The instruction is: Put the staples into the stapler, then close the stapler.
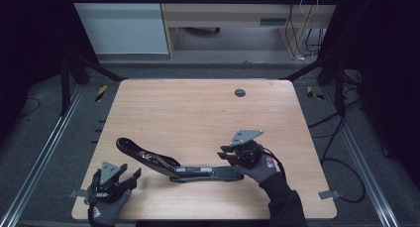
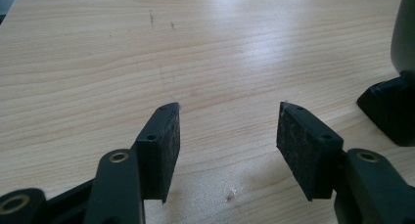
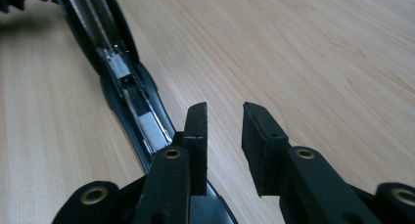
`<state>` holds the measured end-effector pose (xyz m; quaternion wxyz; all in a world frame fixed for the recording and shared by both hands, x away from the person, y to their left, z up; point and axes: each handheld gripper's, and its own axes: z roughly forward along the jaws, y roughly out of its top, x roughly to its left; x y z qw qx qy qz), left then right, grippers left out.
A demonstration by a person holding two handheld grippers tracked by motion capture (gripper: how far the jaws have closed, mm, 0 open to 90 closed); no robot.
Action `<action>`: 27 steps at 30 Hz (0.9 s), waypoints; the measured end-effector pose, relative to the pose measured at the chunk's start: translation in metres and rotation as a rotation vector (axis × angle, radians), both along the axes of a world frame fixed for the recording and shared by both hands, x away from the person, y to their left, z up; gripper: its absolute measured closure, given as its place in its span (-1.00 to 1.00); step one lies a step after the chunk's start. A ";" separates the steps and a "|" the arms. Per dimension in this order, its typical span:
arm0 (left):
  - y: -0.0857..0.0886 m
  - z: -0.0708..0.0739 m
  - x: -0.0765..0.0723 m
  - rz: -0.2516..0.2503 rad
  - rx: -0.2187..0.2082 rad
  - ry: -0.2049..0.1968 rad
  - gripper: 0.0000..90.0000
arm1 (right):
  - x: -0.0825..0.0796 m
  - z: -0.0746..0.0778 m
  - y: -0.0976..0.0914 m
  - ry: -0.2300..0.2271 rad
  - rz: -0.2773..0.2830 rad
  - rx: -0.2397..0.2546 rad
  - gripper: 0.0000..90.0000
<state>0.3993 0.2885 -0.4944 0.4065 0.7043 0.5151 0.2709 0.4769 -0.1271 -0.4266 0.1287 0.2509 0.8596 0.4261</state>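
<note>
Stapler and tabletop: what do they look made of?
Stapler: glossy black shell, probably plastic, going by its moulded curves and highlights; the bright silvery channel inside looks like bare metal. Table: pale wood grain with a smooth sheen, likely laminate or varnished wood; can't tell which.

High view overhead; gripper views close over table [image 1: 198, 108].

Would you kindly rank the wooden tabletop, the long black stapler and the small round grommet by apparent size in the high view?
1. wooden tabletop, by far the largest.
2. long black stapler, lying opened out near the front edge.
3. round grommet, the smallest; it sits farther from the camera, but the gap is too great to matter.
</note>
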 end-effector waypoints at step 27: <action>0.027 0.038 -0.006 0.032 -0.173 -0.122 -0.06 | -0.039 -0.056 -0.058 0.023 -0.358 0.154 0.76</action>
